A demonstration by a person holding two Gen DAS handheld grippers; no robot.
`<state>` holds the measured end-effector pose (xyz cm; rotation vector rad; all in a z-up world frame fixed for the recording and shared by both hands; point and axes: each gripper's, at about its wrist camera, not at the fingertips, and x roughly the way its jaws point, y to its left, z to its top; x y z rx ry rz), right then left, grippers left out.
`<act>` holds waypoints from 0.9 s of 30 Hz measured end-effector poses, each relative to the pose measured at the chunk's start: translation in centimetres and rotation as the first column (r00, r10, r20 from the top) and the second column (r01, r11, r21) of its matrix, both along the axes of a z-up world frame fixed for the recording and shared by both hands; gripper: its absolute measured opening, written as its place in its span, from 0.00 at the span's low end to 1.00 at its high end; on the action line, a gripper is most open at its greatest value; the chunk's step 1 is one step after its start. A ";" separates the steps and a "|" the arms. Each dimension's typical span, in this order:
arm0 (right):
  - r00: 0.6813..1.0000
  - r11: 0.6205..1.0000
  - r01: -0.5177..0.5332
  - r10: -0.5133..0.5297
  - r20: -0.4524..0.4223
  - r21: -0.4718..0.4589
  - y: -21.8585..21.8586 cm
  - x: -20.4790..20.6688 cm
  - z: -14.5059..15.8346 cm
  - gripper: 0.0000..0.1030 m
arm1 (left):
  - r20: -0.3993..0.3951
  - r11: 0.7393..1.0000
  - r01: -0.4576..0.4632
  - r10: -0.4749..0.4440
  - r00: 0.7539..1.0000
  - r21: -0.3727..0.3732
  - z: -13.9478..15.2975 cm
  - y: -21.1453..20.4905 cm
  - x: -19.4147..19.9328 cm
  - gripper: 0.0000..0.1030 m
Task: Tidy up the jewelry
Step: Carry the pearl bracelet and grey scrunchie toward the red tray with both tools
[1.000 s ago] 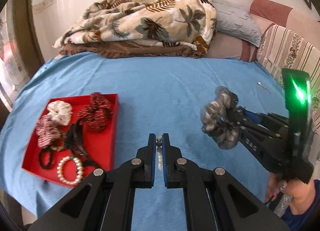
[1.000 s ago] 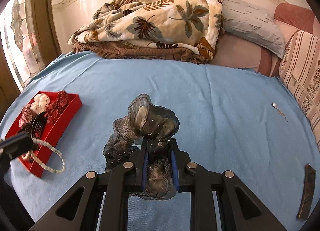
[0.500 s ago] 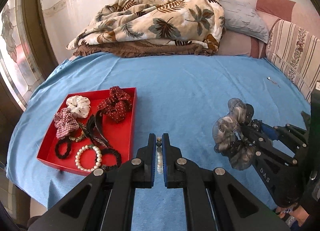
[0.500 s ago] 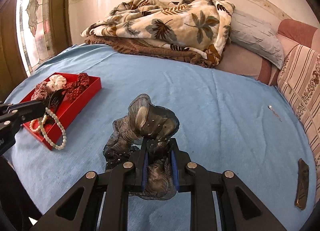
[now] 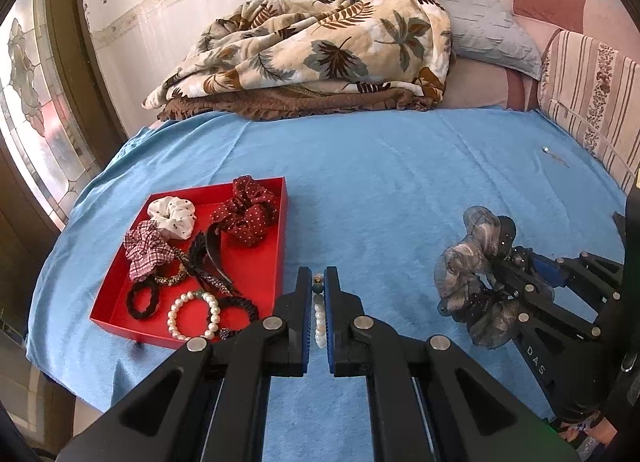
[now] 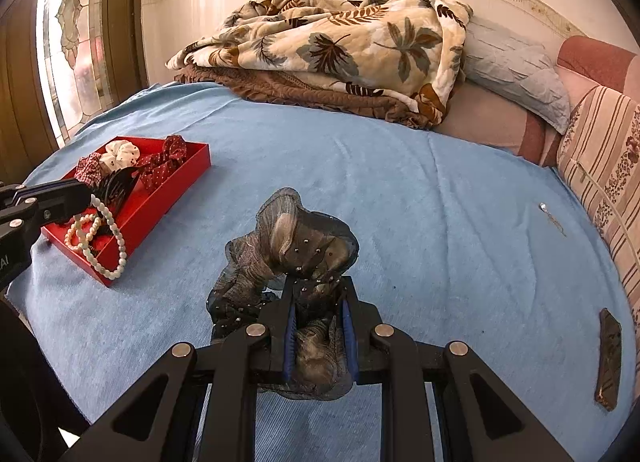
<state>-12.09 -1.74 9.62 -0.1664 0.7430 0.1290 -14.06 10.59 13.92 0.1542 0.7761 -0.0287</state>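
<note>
My left gripper (image 5: pixel 318 282) is shut on a pearl bracelet (image 5: pixel 319 322), held above the blue bed just right of the red tray (image 5: pixel 256 274). In the right wrist view the bracelet (image 6: pixel 108 246) hangs from the left gripper (image 6: pixel 86 198) over the tray's near corner (image 6: pixel 160 198). The tray holds several scrunchies, a black hair clip (image 5: pixel 212 250) and another pearl bracelet (image 5: pixel 194 316). My right gripper (image 6: pixel 318 286) is shut on a grey sheer scrunchie (image 6: pixel 288 246), held above the bed right of the left gripper; it also shows in the left wrist view (image 5: pixel 476 270).
A blue sheet (image 5: pixel 380 190) covers the bed. A leaf-print blanket (image 5: pixel 320 46) and pillows (image 6: pixel 516 66) are piled at the far end. A small silver piece (image 6: pixel 550 216) and a dark flat clip (image 6: pixel 608 358) lie at the right. A window (image 6: pixel 76 46) is at the left.
Both grippers have pulled back and turned, still holding their items. The tray now sits closer to the left gripper, and the pearl bracelet hangs over its near corner.
</note>
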 end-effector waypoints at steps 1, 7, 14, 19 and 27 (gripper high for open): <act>1.000 1.000 0.000 0.000 0.000 -0.001 0.1 -0.1 -0.1 0.21 | 0.000 1.000 -0.001 0.001 1.000 0.000 0.0 0.1 0.0 0.05; 1.000 1.000 -0.005 0.005 -0.006 -0.001 0.5 -0.8 -0.5 0.21 | -0.002 1.000 -0.010 0.010 1.000 0.001 -0.1 0.4 -0.2 0.06; 1.000 1.000 -0.012 0.012 -0.011 -0.003 0.9 -1.3 -0.9 0.21 | -0.004 1.000 -0.022 0.022 1.000 -0.004 -0.2 0.9 -0.4 0.06; 1.000 1.000 -0.017 0.017 -0.016 -0.012 1.3 -1.8 -1.3 0.21 | -0.008 0.999 -0.030 0.030 1.000 -0.014 -0.4 1.5 -0.5 0.06; 1.000 1.000 -0.011 0.010 -0.029 -0.022 1.6 -2.3 -2.1 0.21 | -0.013 0.998 -0.043 0.043 0.999 -0.034 -0.6 2.8 -0.8 0.06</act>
